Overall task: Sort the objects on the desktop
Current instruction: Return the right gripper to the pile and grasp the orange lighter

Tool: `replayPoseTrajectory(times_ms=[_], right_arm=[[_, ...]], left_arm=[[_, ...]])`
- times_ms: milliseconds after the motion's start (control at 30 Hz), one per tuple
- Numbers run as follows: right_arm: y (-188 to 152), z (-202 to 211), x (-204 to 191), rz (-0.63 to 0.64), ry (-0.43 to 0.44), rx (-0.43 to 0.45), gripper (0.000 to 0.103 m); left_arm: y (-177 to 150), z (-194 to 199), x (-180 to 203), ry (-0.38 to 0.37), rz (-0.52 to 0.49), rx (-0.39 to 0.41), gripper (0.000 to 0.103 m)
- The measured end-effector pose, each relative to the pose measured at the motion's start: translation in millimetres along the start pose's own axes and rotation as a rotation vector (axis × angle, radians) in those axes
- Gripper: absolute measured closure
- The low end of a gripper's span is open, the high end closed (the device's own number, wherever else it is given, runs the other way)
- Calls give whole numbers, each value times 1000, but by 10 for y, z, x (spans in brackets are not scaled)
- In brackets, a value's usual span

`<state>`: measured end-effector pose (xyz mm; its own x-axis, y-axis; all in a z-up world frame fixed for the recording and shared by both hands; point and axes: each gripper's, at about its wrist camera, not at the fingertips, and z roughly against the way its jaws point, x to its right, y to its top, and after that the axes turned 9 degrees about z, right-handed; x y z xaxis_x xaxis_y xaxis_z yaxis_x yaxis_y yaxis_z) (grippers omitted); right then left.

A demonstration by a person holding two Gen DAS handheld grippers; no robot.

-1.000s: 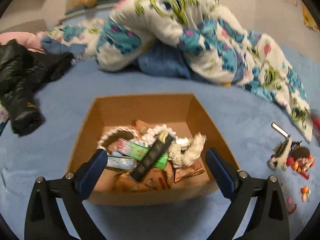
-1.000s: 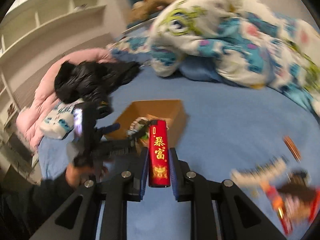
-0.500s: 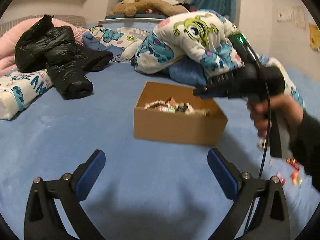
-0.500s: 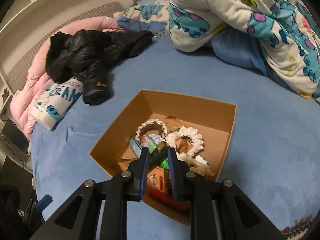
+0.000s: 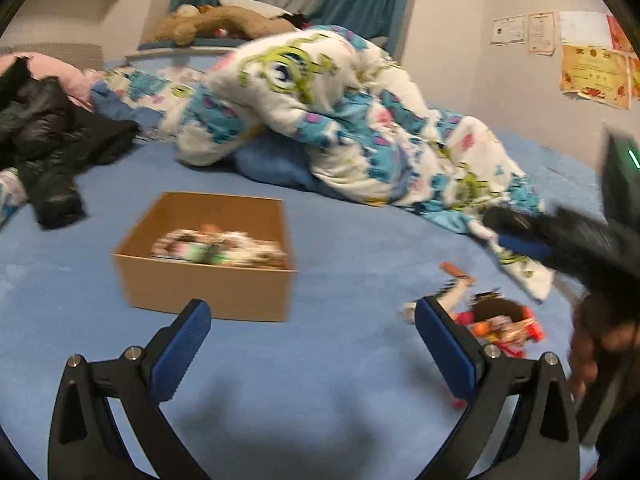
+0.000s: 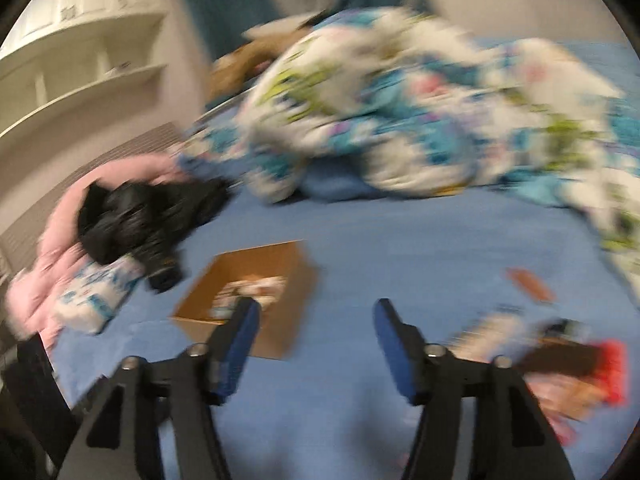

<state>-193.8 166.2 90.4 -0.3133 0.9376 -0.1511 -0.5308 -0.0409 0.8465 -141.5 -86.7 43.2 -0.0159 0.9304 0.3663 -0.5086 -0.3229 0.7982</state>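
A brown cardboard box (image 5: 208, 280) with several small items in it sits on the blue bed; it also shows in the right wrist view (image 6: 256, 300). A pile of small loose objects (image 5: 496, 320) lies to the right of it, blurred in the right wrist view (image 6: 560, 356). My left gripper (image 5: 312, 340) is open and empty, above the bed in front of the box. My right gripper (image 6: 316, 324) is open and empty, between box and pile. The right tool (image 5: 568, 240) shows at the right of the left wrist view.
A patterned duvet (image 5: 328, 120) is heaped behind the box. A black jacket (image 5: 44, 140) and pink bedding (image 6: 52, 248) lie at the left. A brown stick-like item (image 6: 528, 284) lies by the pile. Shelves (image 6: 80, 72) stand at the left wall.
My right gripper held a red lighter over the box, let it go into the box, then opened wide and pulled back toward the pile. My left gripper backed away from the box.
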Motion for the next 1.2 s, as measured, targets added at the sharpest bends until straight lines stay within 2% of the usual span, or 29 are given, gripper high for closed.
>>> replayPoseTrajectory(times_ms=[100,133,167,267,367,433,500,567,667,767,833,933,1100,1167,1200], right_arm=[[-170,413,634,-25,-190,-15,36],[-241,508,888,-17,-269,-46,35],[-282,545,1049,-15,-311,-67,35],[-442,517,1550,-17,-389,-153,35],[-583,357,1829,11,-444,-234,35],[-672,278,1932,24,-453,-263,35],[-729,146,2032,18,-459,-289,36],[-762,24,2075,10,-476,-305,36],[-811,-114,2128,-54,-444,-307,36],[-868,-206,2117,-83,-443,-312,42],[-915,-267,2102,-92,-454,-330,55],[-958,-300,2133,-130,-445,-312,60],[-1010,-264,2159,-172,-429,-277,62],[-1031,-207,2187,-200,-419,-252,67],[-1033,-174,2204,-211,-419,-242,73]], left_arm=[[-52,-183,400,-33,-7,-21,0],[-87,-258,551,-42,-7,-29,0],[-117,-307,654,-53,-5,-33,0],[-281,-510,933,-78,21,-59,0],[-533,-596,1050,-151,68,-81,0],[-617,-645,1192,-173,31,-116,0],[-642,-649,1308,-215,-7,-111,0],[-673,-652,1412,-225,-56,-104,0],[-686,-672,1441,-239,-38,-110,0],[-685,-695,1440,-227,-42,-107,0],[-678,-700,1429,-228,-38,-113,0],[-673,-681,1429,-239,-45,-113,0],[-710,-689,1499,-237,-87,-121,0],[-736,-692,1536,-239,-114,-126,0],[-744,-695,1552,-240,-124,-128,0]])
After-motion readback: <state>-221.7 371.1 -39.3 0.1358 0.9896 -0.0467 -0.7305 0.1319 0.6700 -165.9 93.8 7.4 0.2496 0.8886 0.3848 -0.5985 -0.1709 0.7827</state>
